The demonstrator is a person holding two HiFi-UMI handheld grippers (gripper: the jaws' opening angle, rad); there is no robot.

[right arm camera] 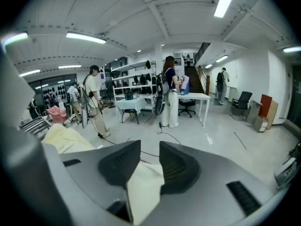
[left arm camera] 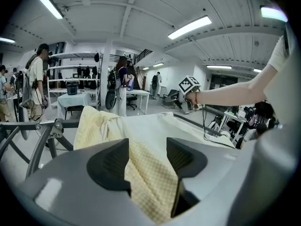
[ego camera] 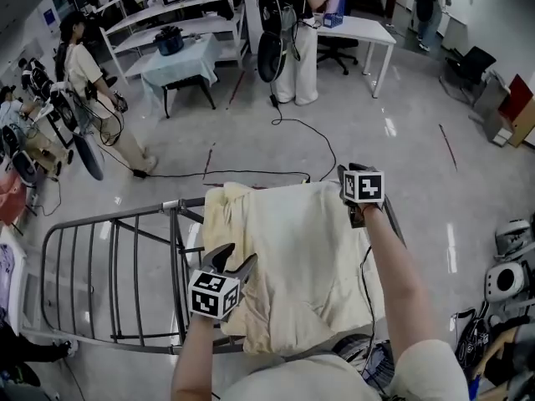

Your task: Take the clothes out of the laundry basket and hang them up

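- The pale yellow garment (ego camera: 309, 257) lies draped over the grey drying rack (ego camera: 109, 282). In the head view it covers the rack's right-hand part, and bare rails run off toward 9 o'clock.
- The left gripper (ego camera: 232, 262) sits at the garment's 7 o'clock edge. Its fingers (left arm camera: 108, 163) stand wide apart, and a fold of checked cloth lies between them. As far as I can judge the fold is loose, not pinched.
- The right gripper (right arm camera: 149, 158) reaches on an outstretched arm to the garment's 1 o'clock corner. Its fingers (right arm camera: 179, 166) are released, and the pale corner lies slack in the gap between them.
- The two grippers work opposite corners. I take this as a way to pull the cloth flat across the rails so it hangs without bunching.
- This piece looks hung. The step in hand seems to be letting go and smoothing it.
- A patterned bundle (ego camera: 368, 356) shows at 6 o'clock, close to the person's body. Whether it is more laundry I cannot tell.
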